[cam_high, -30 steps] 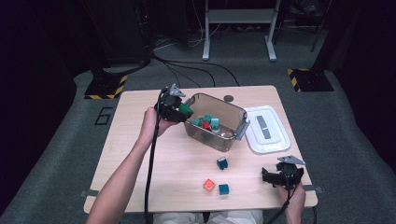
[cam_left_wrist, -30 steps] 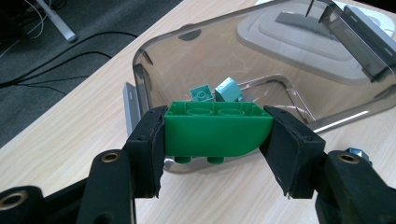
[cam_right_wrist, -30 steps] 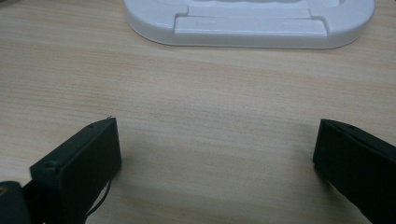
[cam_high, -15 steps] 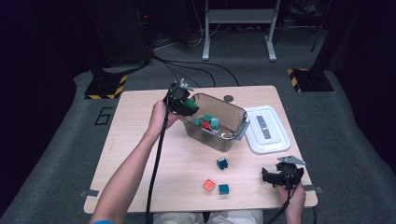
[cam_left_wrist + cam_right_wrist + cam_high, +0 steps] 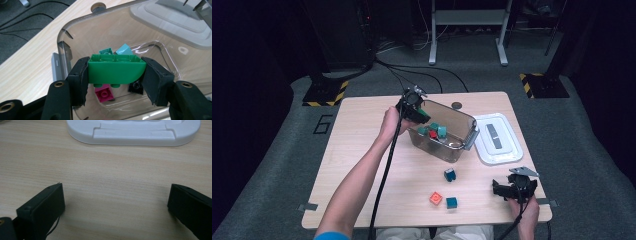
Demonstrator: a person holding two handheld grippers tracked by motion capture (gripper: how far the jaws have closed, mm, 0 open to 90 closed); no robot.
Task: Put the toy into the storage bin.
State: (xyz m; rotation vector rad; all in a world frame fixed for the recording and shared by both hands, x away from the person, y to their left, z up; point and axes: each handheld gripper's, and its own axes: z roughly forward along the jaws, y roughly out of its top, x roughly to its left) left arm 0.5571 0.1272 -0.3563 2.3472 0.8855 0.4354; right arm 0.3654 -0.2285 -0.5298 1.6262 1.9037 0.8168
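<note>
The fingers (image 5: pixel 80 80) of the left gripper (image 5: pixel 116 75) are pinching a green brick (image 5: pixel 116 68) over the clear tub (image 5: pixel 462 145), already holding several bricks, while three bricks (image 5: pixel 443 192) are waiting near it and the right gripper (image 5: pixel 115 207) is resting spread and empty.

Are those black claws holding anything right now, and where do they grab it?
The left gripper clamps a green brick by its two short ends, over the clear bin. The right gripper holds nothing.
</note>
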